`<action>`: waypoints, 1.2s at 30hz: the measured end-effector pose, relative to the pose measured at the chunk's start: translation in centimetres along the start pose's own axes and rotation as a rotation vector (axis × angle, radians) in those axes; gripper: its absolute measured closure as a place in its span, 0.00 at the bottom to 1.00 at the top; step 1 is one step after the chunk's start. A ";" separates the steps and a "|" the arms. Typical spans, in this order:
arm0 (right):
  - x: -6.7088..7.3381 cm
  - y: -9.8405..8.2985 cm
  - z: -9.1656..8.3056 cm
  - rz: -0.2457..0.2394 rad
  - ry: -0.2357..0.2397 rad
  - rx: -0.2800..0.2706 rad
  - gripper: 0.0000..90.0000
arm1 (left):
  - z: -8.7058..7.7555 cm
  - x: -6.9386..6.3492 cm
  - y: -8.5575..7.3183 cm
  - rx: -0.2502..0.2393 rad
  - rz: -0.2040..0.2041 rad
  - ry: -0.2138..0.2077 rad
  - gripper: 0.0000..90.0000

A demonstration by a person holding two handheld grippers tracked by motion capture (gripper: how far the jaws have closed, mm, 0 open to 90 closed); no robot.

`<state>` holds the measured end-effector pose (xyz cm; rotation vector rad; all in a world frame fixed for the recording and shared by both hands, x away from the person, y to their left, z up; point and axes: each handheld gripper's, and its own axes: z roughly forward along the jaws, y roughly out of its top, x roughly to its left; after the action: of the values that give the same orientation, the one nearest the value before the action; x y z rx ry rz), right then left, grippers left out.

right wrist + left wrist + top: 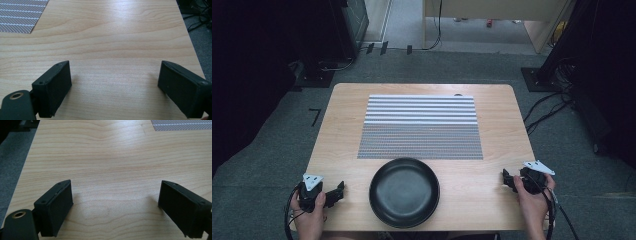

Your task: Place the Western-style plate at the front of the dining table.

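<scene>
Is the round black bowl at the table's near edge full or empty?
Empty: the round black bowl sits upright on the wooden table, its dark inside bare in the high view.

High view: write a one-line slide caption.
Black pan sits between open left gripper and right gripper, striped mat behind on wooden table.

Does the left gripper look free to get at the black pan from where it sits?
Probably yes. The left gripper rests open at the table's near-left edge, bare wood lies between it and the black pan just beside it, with nothing in the way.
</scene>
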<state>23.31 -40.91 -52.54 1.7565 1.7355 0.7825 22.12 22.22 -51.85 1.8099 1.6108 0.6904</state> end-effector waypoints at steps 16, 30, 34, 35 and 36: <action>0.2 0.5 -0.8 0.051 -0.008 -0.047 0.15 | -0.6 0.0 0.6 -0.010 -0.048 -0.012 0.13; 1.6 1.3 -2.1 0.093 0.069 -0.088 0.16 | -1.9 -1.2 1.6 -0.050 -0.042 -0.071 0.14; 1.7 1.4 -2.3 0.102 0.081 -0.094 0.17 | -2.1 -1.6 1.7 -0.049 -0.038 -0.085 0.14; 1.7 1.4 -2.3 0.102 0.081 -0.094 0.17 | -2.1 -1.7 1.7 -0.049 -0.039 -0.090 0.14; 1.7 1.4 -2.4 0.106 0.084 -0.094 0.17 | -2.2 -1.8 1.8 -0.053 -0.042 -0.097 0.14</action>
<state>22.51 -39.27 -49.85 1.7867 1.6419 0.9800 21.48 20.52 -49.00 1.7402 1.5485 0.6108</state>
